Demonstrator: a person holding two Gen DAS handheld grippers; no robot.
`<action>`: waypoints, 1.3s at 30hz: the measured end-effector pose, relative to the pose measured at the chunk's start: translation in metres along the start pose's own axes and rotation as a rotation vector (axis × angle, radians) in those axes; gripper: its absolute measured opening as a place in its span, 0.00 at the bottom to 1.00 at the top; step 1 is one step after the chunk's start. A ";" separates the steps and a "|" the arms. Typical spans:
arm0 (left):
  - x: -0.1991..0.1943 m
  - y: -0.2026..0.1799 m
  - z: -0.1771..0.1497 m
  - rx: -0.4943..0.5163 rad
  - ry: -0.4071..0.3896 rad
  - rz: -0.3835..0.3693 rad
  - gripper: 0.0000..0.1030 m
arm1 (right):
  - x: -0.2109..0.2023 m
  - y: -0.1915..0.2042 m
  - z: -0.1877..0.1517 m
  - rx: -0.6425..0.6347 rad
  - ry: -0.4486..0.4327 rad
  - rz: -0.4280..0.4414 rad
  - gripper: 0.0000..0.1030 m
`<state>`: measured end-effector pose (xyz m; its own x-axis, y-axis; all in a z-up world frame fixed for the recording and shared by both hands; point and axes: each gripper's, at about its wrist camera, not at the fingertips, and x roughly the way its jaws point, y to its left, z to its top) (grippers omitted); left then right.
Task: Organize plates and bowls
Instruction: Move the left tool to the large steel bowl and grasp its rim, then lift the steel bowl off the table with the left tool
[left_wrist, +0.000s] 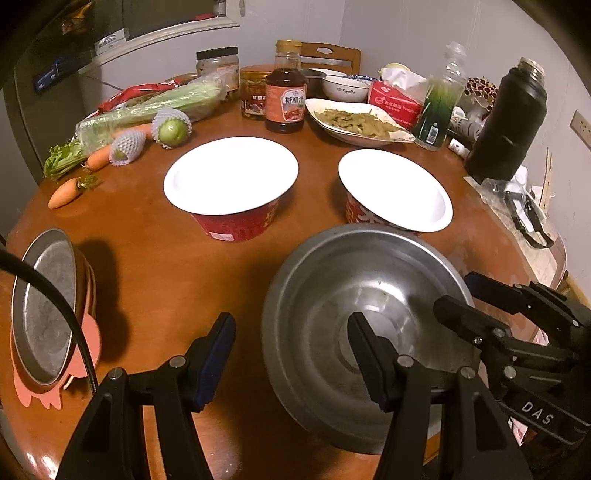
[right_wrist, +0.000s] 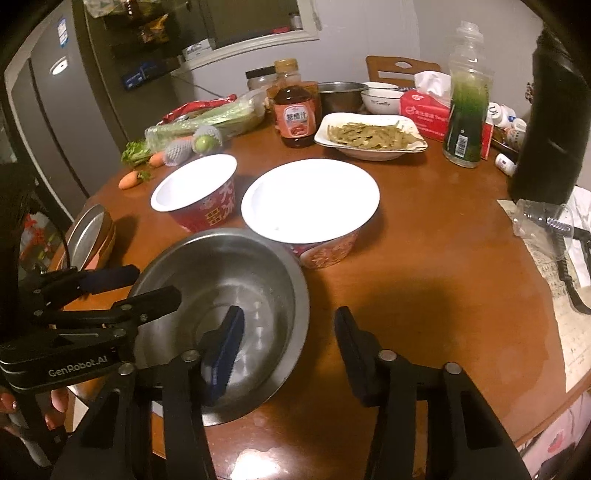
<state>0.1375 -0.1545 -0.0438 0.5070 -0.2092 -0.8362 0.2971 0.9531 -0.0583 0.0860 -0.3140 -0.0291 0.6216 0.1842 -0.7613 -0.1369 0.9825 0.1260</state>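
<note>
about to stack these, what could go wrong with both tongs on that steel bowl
1. Each side of the steel bowl has its rim between open pads, not clamped; the left tongs and right tongs could tilt it if they lift unevenly.
2. The two paper bowls stand just behind; pushing the steel bowl forward could knock them.
3. The bowl sits near the table edge, so a slip could drop it.

"GenRobot.AI" stands in pale letters on the body of the left gripper (right_wrist: 153, 291); "DAS" stands on the body of the right gripper (left_wrist: 465, 295). The white ceramic bowl (left_wrist: 345, 89) at the back reads "Family". The sauce bottle (left_wrist: 285, 92) label and paper bowl (right_wrist: 195, 197) carry Chinese characters, too blurred to read.
</note>
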 end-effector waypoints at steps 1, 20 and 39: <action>0.001 -0.001 0.000 0.004 0.002 -0.003 0.61 | 0.001 0.001 -0.001 -0.006 -0.002 0.002 0.45; 0.007 0.002 -0.005 -0.003 0.026 -0.019 0.35 | 0.014 0.004 -0.004 0.005 0.032 -0.003 0.28; -0.019 0.059 -0.029 -0.065 0.024 0.059 0.35 | 0.023 0.071 0.003 -0.113 0.052 0.051 0.29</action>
<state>0.1219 -0.0876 -0.0474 0.5019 -0.1480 -0.8522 0.2141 0.9758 -0.0434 0.0928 -0.2403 -0.0353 0.5713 0.2292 -0.7881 -0.2552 0.9622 0.0949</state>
